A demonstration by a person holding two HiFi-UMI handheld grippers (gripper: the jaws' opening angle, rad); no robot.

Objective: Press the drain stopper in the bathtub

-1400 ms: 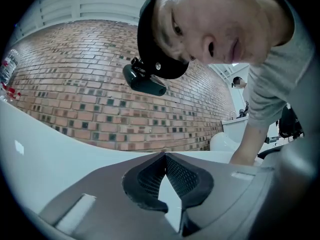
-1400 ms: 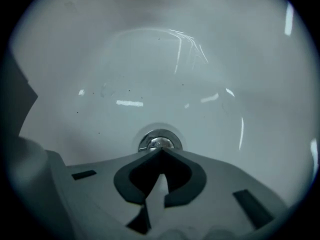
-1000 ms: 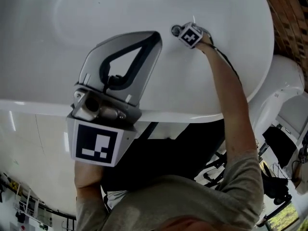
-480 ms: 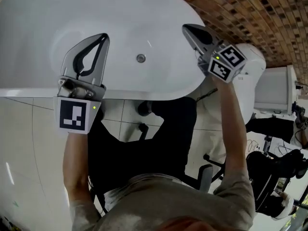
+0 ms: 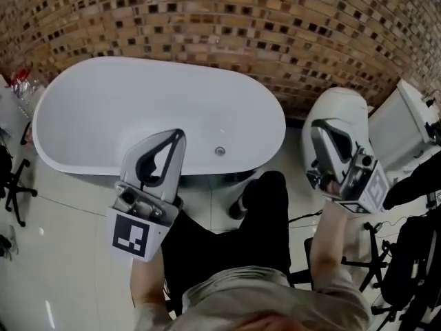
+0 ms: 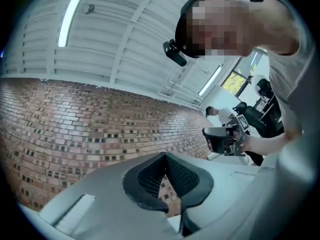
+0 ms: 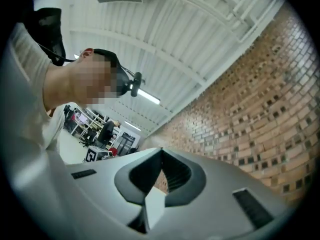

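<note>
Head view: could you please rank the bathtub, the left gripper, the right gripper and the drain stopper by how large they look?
1. bathtub
2. left gripper, close to the camera
3. right gripper, which looks only slightly smaller; nearness to the camera makes this pair unsure
4. drain stopper, a tiny dot

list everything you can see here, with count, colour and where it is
bathtub: one, white, oval, before the wall
drain stopper: one, metallic, in the tub floor, towards its right end
brick wall: one, brown, behind the tub
toilet: one, white, right of the tub
floor: white glossy tiles
office chair: one, black, left edge
trousers: black, the person's, centre
left gripper: grey, jaws together, empty
right gripper: grey, jaws together, empty
</note>
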